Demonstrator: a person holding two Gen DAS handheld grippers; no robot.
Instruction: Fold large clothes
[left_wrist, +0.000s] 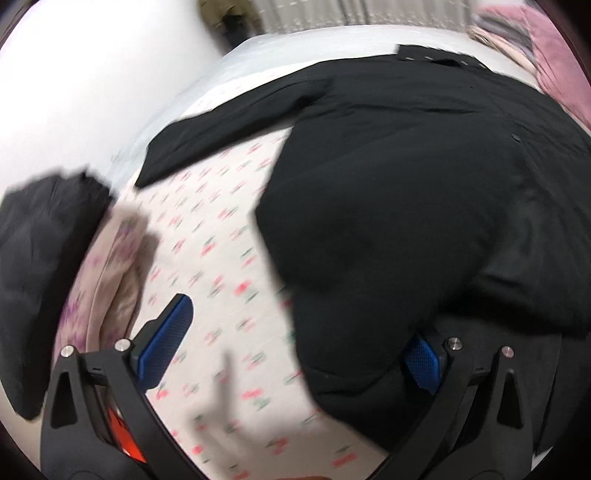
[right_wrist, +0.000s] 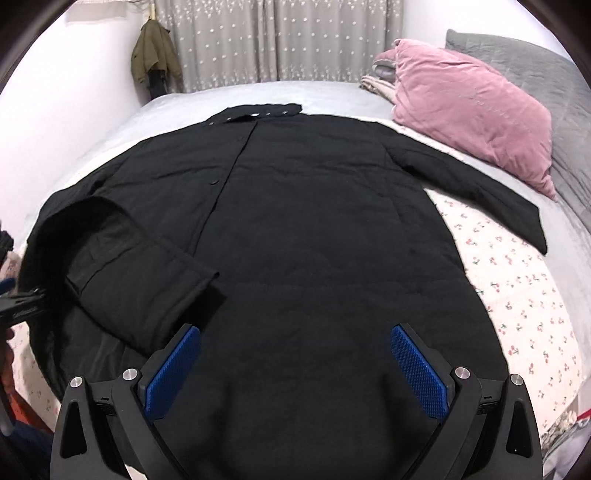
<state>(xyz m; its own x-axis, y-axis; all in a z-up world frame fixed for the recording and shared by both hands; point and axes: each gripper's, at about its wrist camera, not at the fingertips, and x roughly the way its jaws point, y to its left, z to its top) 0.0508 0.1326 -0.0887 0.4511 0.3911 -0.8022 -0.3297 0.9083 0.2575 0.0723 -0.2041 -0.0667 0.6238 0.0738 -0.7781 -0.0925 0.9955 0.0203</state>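
On bed (right_wrist: 332, 92), black coat (right_wrist: 314, 221) spread flat — both claws gaping, empty

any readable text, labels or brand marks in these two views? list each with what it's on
None can be read.
Pink pillow: a faint line of stitched marks across its face, too small to read.
Left gripper, seen at the edge of the right wrist view: small pale lettering on its black body, too blurred to read.
Black coat: only snaps and a button, no label showing.
Left wrist view: motion-blurred, no text visible.

L view blurred, coat (left_wrist: 406, 184) hides tool (left_wrist: 295, 350) pad
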